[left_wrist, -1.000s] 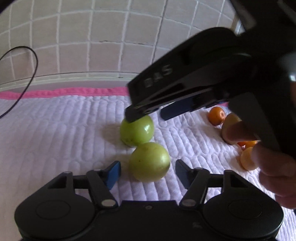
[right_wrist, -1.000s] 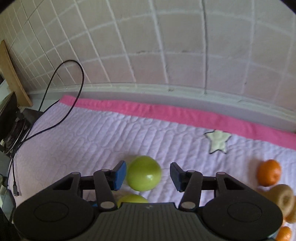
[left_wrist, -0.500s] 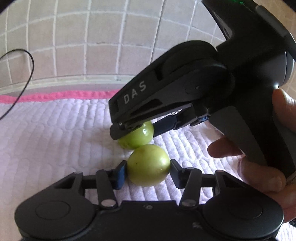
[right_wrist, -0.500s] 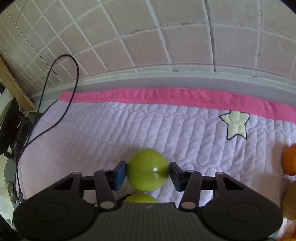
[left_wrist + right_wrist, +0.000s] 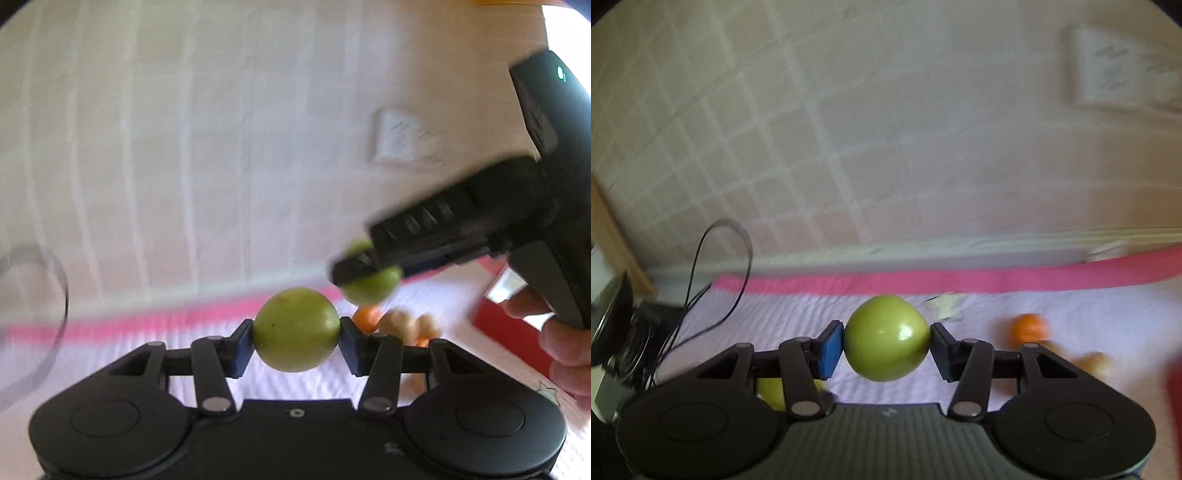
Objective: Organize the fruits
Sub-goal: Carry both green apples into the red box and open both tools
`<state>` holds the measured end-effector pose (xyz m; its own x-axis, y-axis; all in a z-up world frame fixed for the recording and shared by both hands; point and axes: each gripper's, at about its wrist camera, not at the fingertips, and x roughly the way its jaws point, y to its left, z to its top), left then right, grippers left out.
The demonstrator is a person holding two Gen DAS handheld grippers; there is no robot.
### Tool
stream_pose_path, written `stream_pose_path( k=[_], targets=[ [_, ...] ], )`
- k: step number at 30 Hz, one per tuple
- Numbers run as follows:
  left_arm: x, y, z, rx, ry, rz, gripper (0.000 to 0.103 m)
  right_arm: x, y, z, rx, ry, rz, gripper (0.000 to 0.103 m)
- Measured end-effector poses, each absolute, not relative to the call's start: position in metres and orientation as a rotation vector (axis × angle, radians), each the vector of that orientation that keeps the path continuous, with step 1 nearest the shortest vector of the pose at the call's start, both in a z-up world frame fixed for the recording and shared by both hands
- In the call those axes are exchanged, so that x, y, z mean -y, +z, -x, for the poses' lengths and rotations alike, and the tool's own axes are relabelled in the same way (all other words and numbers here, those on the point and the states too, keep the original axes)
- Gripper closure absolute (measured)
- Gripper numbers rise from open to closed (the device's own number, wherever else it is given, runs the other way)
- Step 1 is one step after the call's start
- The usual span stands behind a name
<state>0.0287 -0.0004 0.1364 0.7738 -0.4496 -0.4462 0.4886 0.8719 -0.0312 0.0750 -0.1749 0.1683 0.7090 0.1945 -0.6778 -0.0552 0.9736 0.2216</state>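
My left gripper (image 5: pixel 296 341) is shut on a green apple (image 5: pixel 296 328) and holds it lifted above the quilted mat. My right gripper (image 5: pixel 886 349) is shut on a second green apple (image 5: pixel 886 338), also lifted. In the left wrist view the right gripper's black body (image 5: pixel 461 229) is up and to the right, with its apple (image 5: pixel 371 284) partly hidden between its fingers. The left gripper's apple shows low in the right wrist view (image 5: pixel 772 393). An orange (image 5: pixel 1030 328) and pale brown fruits (image 5: pixel 1095 363) lie on the mat to the right; they also show in the left wrist view (image 5: pixel 406 323).
The white quilted mat (image 5: pixel 775 325) has a pink edge (image 5: pixel 923 282) along a tiled wall (image 5: pixel 812 129). A black cable (image 5: pixel 731 266) and a dark device (image 5: pixel 628 332) are at the left. A red object (image 5: pixel 506 328) is at the right.
Both grippers have lifted their green apples off the mat and tilted upward, so more wall shows. The views are blurred by the motion.
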Motion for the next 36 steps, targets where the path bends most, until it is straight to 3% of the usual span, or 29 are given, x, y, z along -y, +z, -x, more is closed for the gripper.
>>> stream_pose_path(
  k=[8, 15, 25, 36],
  targets=[
    [0.036, 0.198, -0.001, -0.282, -0.704, -0.160, 0.045, 0.261, 0.210, 0.035, -0.667, -0.182, -0.208, 0.050],
    [0.102, 0.222, 0.006, -0.250, -0.937, -0.177, 0.045, 0.327, 0.205, 0.125, -0.687, -0.445, -0.264, 0.050],
    [0.225, 0.156, 0.021, -0.457, -1.065, -0.041, 0.045, 0.387, 0.184, 0.156, -0.644, -0.603, -0.360, 0.050],
    [0.298, 0.103, 0.015, -0.620, -1.058, -0.029, 0.045, 0.472, 0.120, 0.135, -0.698, -0.630, -0.532, 0.050]
  ],
)
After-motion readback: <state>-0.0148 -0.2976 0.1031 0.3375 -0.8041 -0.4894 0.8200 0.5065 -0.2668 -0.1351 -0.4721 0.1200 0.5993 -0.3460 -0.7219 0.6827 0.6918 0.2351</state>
